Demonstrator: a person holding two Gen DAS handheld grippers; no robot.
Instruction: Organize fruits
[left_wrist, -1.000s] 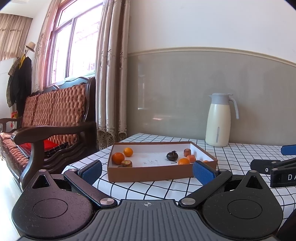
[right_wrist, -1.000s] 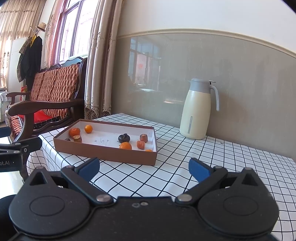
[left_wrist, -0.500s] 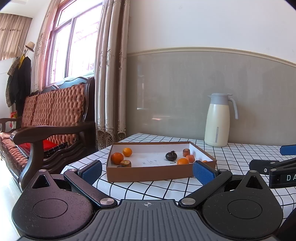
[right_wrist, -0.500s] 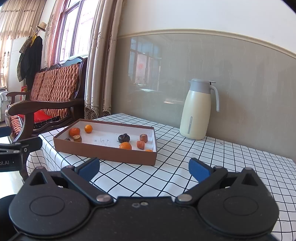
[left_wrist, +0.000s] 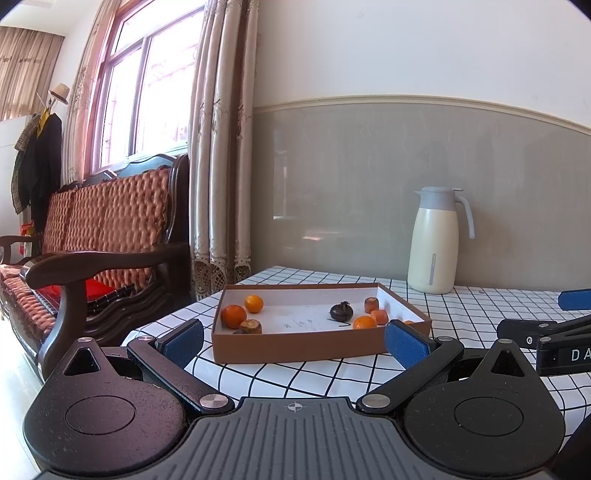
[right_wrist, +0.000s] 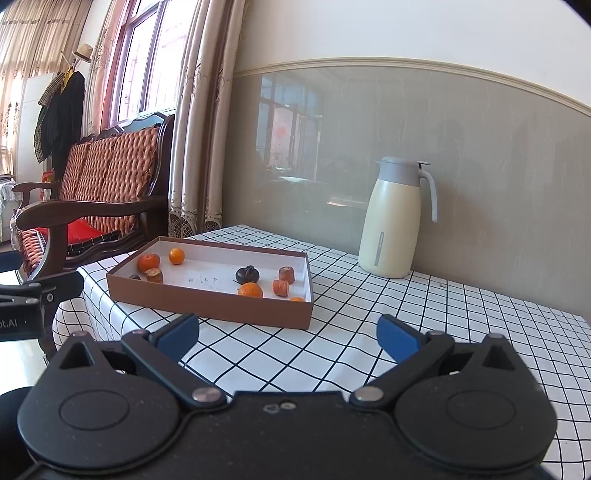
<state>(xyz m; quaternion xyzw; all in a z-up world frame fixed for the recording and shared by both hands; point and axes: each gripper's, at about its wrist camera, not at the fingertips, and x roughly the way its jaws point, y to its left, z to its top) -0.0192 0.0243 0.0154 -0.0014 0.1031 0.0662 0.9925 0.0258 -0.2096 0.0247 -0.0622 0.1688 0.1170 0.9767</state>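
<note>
Both hand-held grippers, left gripper (left_wrist: 293, 341) and right gripper (right_wrist: 288, 336), hover with blue-padded jaws spread apart, gripping nothing. At 12 o'clock of the left gripper, on the black-and-white checked tablecloth (left_wrist: 480, 306), sits a shallow brown cardboard box (left_wrist: 295, 347) containing small orange fruits (left_wrist: 233, 315), brown fruit pieces (left_wrist: 371, 304) and one dark round fruit (left_wrist: 341, 312). A cream thermos jug with grey lid (left_wrist: 436, 240) stands at 1 o'clock.

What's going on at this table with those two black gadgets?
A person holds a pair of tongs in each hand, about to sort fruit. The left tongs and right tongs both hang open and empty above the checked tablecloth, short of the shallow brown box. Small oranges, a dark fruit and brownish pieces lie scattered inside it. A cream jug stands behind.
</note>
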